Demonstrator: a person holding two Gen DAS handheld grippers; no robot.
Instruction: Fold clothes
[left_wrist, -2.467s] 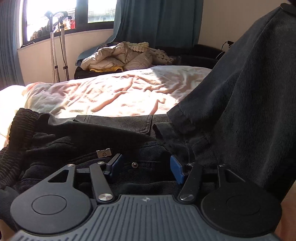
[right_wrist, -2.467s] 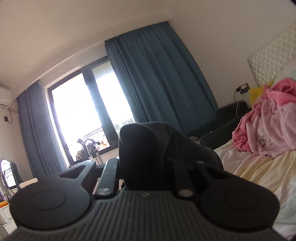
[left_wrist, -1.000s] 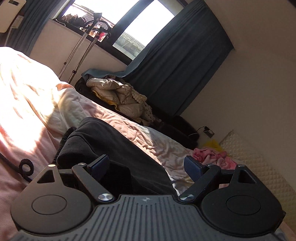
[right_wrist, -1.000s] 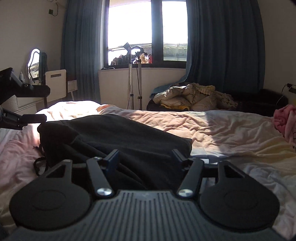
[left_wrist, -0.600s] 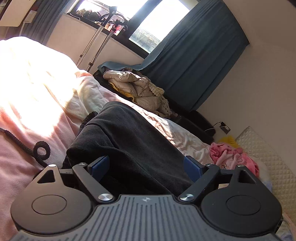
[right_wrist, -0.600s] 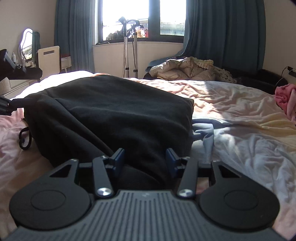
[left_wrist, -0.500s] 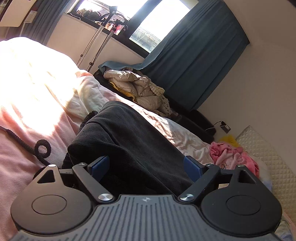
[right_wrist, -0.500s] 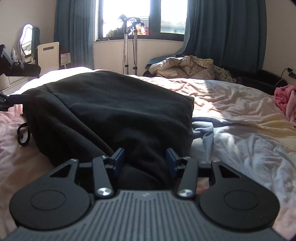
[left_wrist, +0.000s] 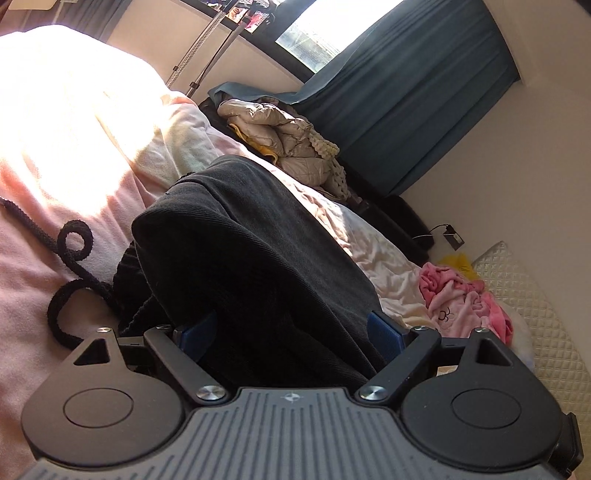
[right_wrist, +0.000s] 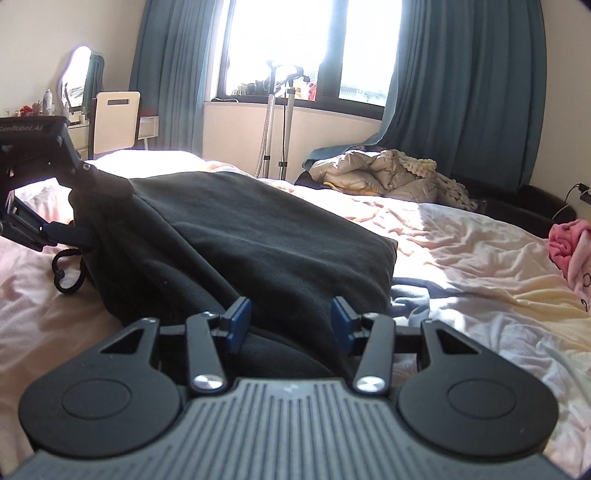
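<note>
— Where are the trousers?

— The black trousers (right_wrist: 236, 236) lie folded in a thick pile on the bed (right_wrist: 480, 266), on the pink and cream sheet. A black drawstring (left_wrist: 70, 258) curls out of the pile onto the sheet at its left end.

— What is your left gripper doing?

— My left gripper (left_wrist: 291, 328) sits at the left end of the pile with its jaws spread wide. The dark cloth bulges between the two blue pads (left_wrist: 384, 328), but they do not pinch it. From my right wrist I see that same gripper (right_wrist: 48, 221) at the far left, one finger above the fold and one below.

— And the right one?

— My right gripper (right_wrist: 290, 321) is at the near edge of the pile, jaws parted. A ridge of the cloth runs up between the pads (right_wrist: 240, 321). Whether the pads touch the fabric I cannot tell; they are not closed on it.

— What else is around?

— A beige puffy jacket (right_wrist: 373, 173) is heaped past the far side of the bed, under the blue curtain (right_wrist: 461, 81). A pink garment (left_wrist: 461, 299) lies at the right, near the quilted headboard (left_wrist: 528, 295). A metal stand (right_wrist: 275, 118) is in front of the window (right_wrist: 314, 44).
</note>
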